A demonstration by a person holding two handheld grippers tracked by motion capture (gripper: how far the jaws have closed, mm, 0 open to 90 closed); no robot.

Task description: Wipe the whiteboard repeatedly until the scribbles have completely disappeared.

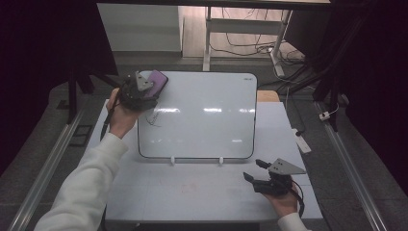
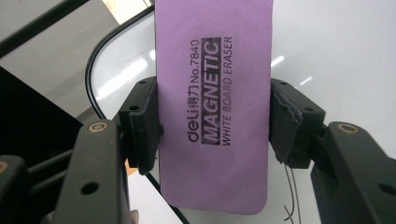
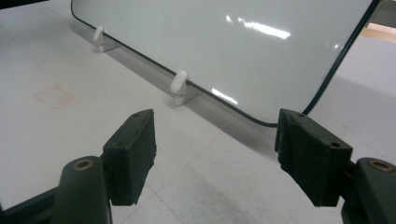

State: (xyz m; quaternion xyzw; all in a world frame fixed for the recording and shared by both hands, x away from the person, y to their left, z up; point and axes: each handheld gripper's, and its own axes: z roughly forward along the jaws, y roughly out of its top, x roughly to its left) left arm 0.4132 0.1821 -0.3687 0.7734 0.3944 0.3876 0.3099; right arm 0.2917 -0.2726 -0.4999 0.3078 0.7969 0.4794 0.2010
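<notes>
Purple eraser (image 2: 212, 107) sits clenched in the left gripper (image 1: 139, 91) over the whiteboard's (image 1: 202, 115) corner scribble (image 1: 153, 119) just beneath it; press flat, while the right gripper (image 1: 262, 174) idles released.

This is looking like a lab or test workspace set up for recording. A plain white rectangular work table (image 1: 202, 192) is standing on grey carpeted flooring (image 1: 43, 125), with metal rails (image 1: 48, 163) running along both sides. Black curtains (image 1: 43, 43) are closing off the left and right. Beyond, loose black cables (image 1: 250, 45) are trailing across the floor under a white-legged desk frame (image 1: 208, 38), and a white plug strip (image 1: 325, 115) is lying nearby.
</notes>
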